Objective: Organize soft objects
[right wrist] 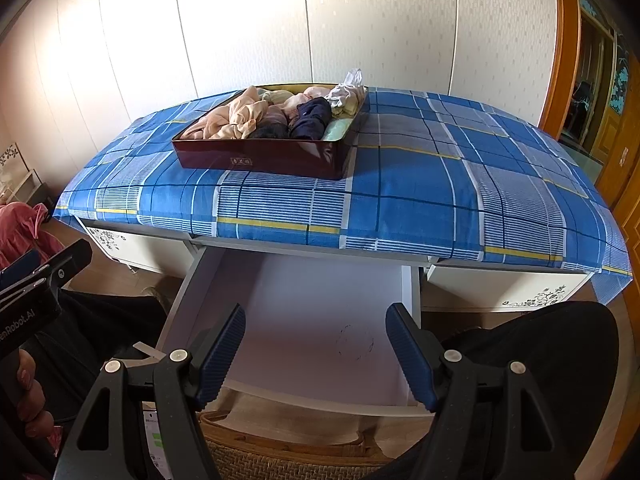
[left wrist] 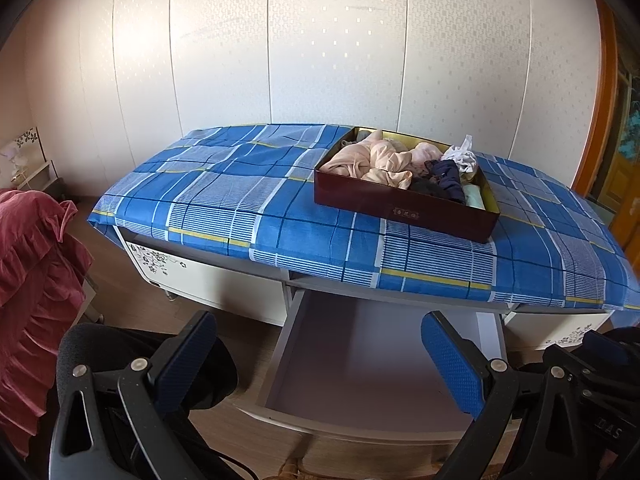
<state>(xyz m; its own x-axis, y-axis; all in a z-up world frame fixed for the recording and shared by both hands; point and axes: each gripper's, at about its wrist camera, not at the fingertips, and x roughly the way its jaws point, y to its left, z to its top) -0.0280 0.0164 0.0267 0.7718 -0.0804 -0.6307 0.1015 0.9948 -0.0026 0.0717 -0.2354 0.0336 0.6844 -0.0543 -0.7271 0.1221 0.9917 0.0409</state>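
Hovering low in front of the pulled-out drawer (right wrist: 304,320), both tools are waiting with nothing in them: the left hand-held gripper (left wrist: 320,360) is gaping wide, and the right hand-held gripper (right wrist: 316,352) is likewise standing apart, each pointing forward toward the bench (right wrist: 400,200) under its blue plaid cloth. The soft garments (right wrist: 256,120) are lying tangled in the dark red box (right wrist: 260,158) on top of the bench, well apart from either tool. The main risk, as I judge it, is snagging: the pieces are bunched together, so a pinch on one peach item may drag neighbours (or the white piece (right wrist: 344,92) perched at the far corner) over the rim and onto the cloth. Reaching up from this low pose could also nudge the light box backward.
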